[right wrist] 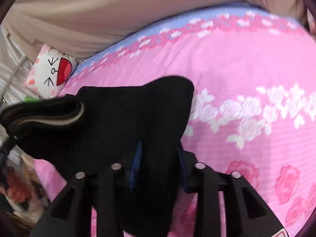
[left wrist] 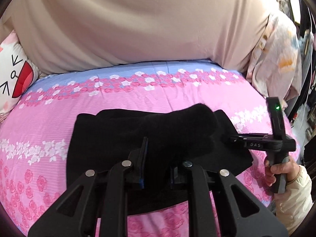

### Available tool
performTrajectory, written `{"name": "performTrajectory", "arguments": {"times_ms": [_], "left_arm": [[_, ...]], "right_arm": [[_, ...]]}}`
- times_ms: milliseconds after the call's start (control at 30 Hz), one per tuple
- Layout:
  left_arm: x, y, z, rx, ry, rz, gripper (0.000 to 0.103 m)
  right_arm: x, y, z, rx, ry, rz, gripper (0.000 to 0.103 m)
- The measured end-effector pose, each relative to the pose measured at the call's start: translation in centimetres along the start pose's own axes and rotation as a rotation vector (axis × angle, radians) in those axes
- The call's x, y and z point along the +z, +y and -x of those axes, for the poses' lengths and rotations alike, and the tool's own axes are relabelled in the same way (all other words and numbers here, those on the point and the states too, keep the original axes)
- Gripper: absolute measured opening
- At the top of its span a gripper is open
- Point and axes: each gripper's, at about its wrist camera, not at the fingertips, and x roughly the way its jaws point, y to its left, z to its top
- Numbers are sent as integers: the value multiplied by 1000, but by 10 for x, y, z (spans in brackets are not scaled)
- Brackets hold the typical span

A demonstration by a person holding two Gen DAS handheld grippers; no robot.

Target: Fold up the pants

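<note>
Black pants (left wrist: 150, 136) lie bunched on the pink floral bedspread (left wrist: 138, 98). My left gripper (left wrist: 158, 158) stands over their near edge with black cloth between its jaws, which are partly apart around the cloth. My right gripper (left wrist: 235, 138) reaches in from the right at the pants' right edge. In the right wrist view the pants (right wrist: 128, 118) fill the space between my right gripper's (right wrist: 158, 158) jaws and rise as a lifted fold; the waistband with pale stripes (right wrist: 45, 116) hangs at the left.
A beige quilt (left wrist: 138, 23) is piled along the back of the bed. A white cat-face pillow (left wrist: 13, 79) lies at the back left. A pale floral cloth (left wrist: 276, 59) hangs at the right. The person's hand (left wrist: 278, 169) holds the right handle.
</note>
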Motion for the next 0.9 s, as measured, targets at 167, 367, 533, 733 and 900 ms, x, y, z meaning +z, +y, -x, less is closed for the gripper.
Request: {"name": "performTrajectory", "arguments": {"times_ms": [167,367,533,733,900], "left_arm": [[6,-2,0,-1,-1,9,16],[10,4,11,10,-16,16,16],[7,-13,14,48,-15,-64,16],[16,-57,12,-20,-56,-151,19],[1,-123,-24,-240,48,-225,75]], "right_arm": [[0,-7,33,5,-87,-121,52],[14,42,-12,660,127,-228,84],[36,67,-94,901,318,-391,56],[77,72,-19,718,118,-168,3],[60,16,63,356,-74,-55,44]]}}
